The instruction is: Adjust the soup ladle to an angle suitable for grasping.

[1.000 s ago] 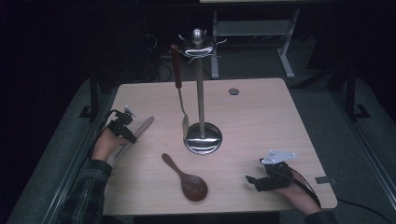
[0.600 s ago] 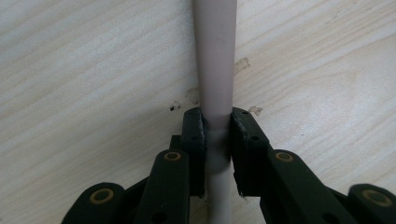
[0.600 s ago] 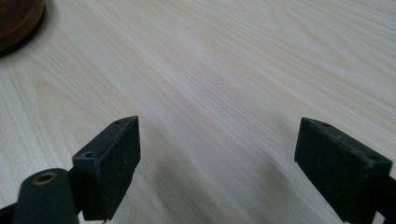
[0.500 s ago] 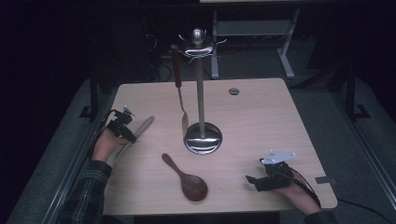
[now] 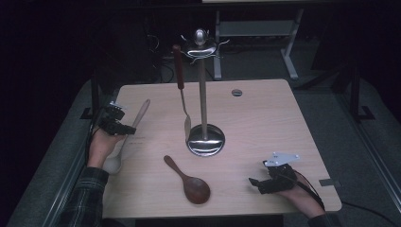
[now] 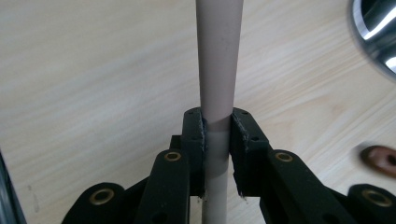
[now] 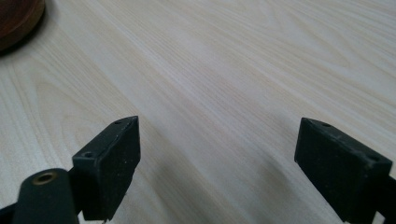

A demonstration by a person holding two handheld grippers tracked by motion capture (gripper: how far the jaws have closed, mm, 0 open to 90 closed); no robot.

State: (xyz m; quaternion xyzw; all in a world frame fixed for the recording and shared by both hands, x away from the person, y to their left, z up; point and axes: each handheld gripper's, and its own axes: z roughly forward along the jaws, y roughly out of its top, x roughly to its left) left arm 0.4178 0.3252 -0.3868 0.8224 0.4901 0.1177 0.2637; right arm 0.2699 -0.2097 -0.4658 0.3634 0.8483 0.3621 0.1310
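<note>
Dark surroundings frame a pale wooden table (image 5: 265,118), at whose middle a chrome utensil stand (image 5: 204,137) rises with a brown-handled spatula (image 5: 181,90) already hanging from its crown. At the table's left side the left gripper (image 5: 124,128) is clamped on the light wooden spoon (image 5: 140,116); in the left gripper view the pads pinch the handle (image 6: 217,93) partway along, the shaft running straight out ahead of the jaws while the bowl trails behind them toward the person's wrist. The step in hand looks like lifting this spoon toward the stand, which lies ahead and to the right of those jaws. To do it well, the grip should stay firm, since the heavier bowl end may pivot the spoon, and the handle tip wants steering to a free hook, clear of the spatula. A dark wooden spoon (image 5: 189,182) lies between the two grippers. The right gripper (image 5: 257,182) rests near the front right edge, jaws apart over bare wood.
</note>
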